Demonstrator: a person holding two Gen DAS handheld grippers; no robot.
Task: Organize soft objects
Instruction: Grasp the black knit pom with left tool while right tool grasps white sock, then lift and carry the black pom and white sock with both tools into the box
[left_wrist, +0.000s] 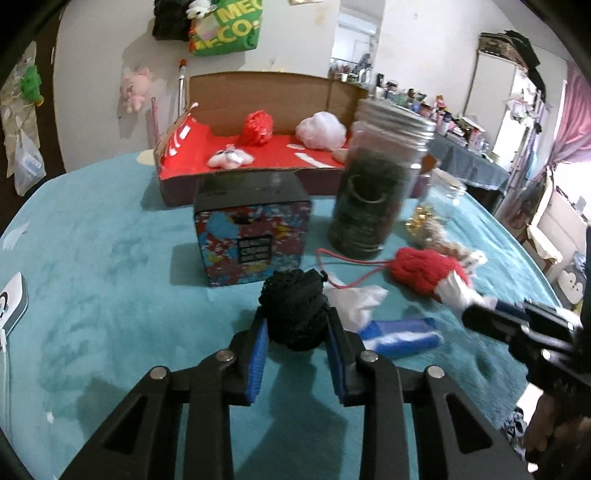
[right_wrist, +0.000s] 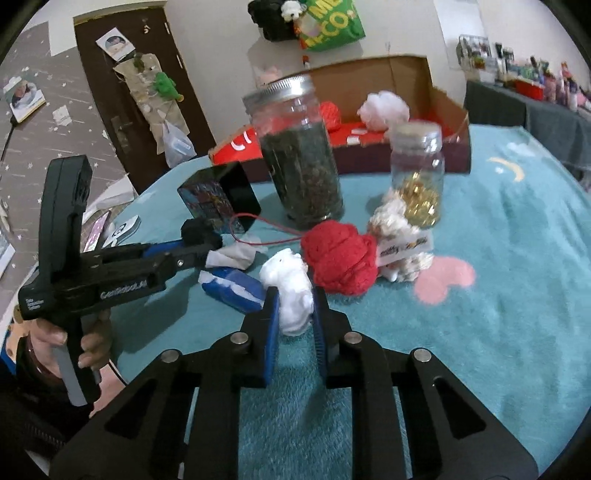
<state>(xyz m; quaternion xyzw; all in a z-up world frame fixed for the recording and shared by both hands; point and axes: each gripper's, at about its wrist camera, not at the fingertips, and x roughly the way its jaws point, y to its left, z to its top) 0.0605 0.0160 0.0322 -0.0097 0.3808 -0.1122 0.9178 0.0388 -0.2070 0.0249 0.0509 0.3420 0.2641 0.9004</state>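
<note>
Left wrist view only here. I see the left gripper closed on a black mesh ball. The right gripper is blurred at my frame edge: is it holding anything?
Observer: Yes. The right gripper is shut on a white plush toy, pads pressing both its sides.
Operator: Is that toy separate from the red knit thing?
Observer: They look joined or touching; the red knit ball sits right against the toy's far side. I cannot tell which.
Operator: What's behind the tall jar? It's hidden for me.
Observer: A small glass jar with gold pieces at its bottom, standing upright on the teal blanket.
Operator: Anything beside it?
Observer: A cream knit piece with a paper tag lies in front of it.
</note>
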